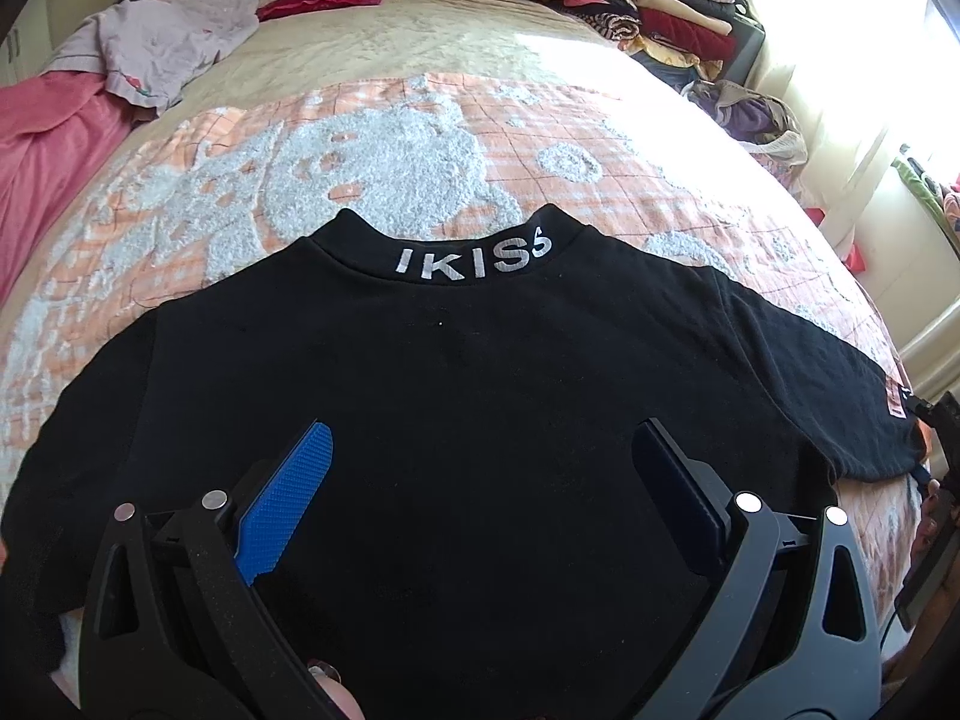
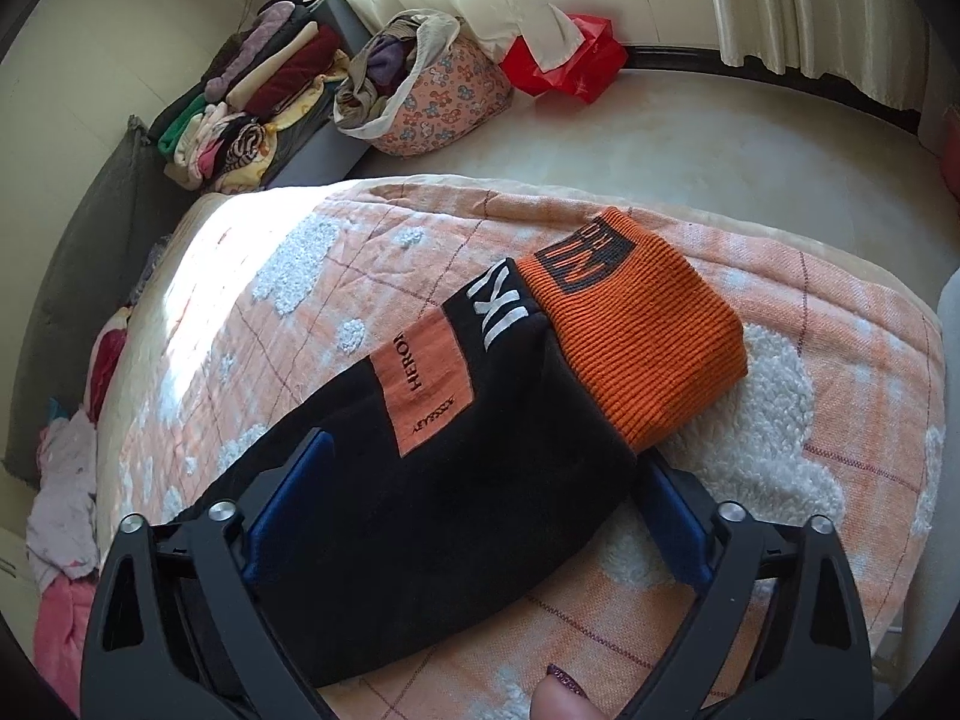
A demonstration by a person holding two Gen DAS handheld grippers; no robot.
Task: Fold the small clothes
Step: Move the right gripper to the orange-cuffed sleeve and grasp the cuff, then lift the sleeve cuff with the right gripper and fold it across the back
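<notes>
Black sweater (image 1: 456, 396) lying under my left gripper (image 1: 480, 468), fingers wide apart, collar reading IKISS, my right gripper (image 2: 480, 480) straddling its sleeve (image 2: 432, 480), pads apparently not yet pressing, patch (image 2: 423, 381) reading HERO.

Black sweatshirt (image 1: 456, 420) lies flat, spread across lower centre of left wrist view, collar up, white lettering. Its sleeve runs right; orange ribbed cuff (image 2: 642, 336) centre-right of right wrist view.
</notes>
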